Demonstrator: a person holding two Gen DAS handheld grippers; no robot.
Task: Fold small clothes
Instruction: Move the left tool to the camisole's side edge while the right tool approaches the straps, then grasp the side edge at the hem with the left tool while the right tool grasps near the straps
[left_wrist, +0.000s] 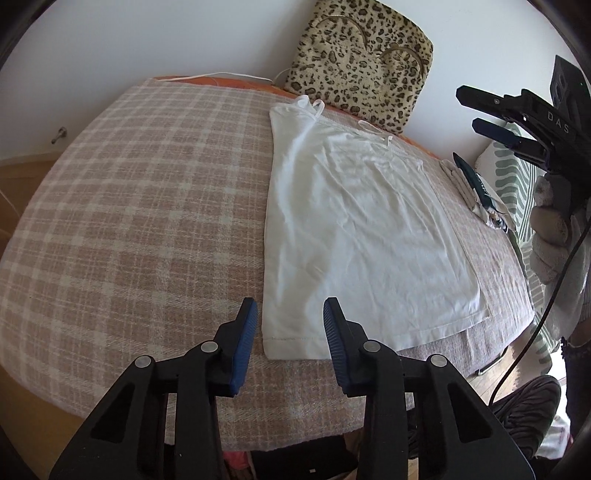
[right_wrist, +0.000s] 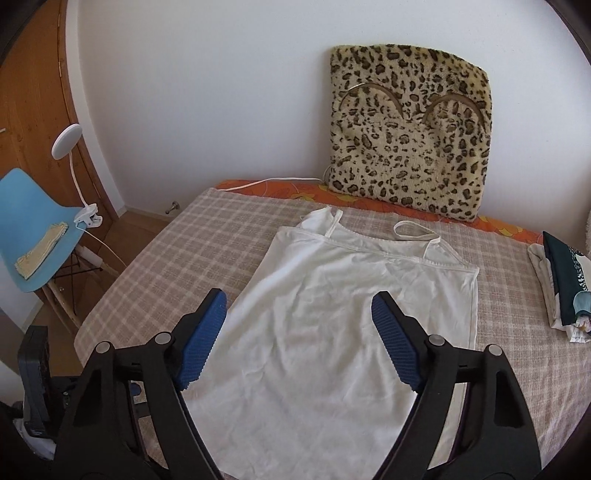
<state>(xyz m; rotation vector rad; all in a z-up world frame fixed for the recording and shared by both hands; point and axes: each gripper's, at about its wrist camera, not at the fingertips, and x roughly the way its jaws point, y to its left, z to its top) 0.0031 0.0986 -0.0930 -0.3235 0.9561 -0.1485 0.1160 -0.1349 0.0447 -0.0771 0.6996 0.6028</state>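
A white strappy top (left_wrist: 351, 221) lies flat on the checked blanket (left_wrist: 129, 203), straps towards the wall and hem towards me. My left gripper (left_wrist: 290, 314) hovers low over the hem's near left corner, which sits in the gap between the blue pads (left_wrist: 243, 332); the pads do not press on the cloth. In the right wrist view my right gripper (right_wrist: 299, 299) stands wide open above the middle of the top (right_wrist: 332, 314), holding nothing. The right gripper (left_wrist: 467, 107) also shows at the upper right of the left wrist view, held in a hand (left_wrist: 550, 229).
A leopard-print cushion (right_wrist: 406, 129) leans on the wall behind the top. A stack of folded clothes (right_wrist: 557, 280) lies at the bed's right edge. Left of the bed stand a blue chair (right_wrist: 33, 229) with a folded cloth and a clamp lamp (right_wrist: 66, 147).
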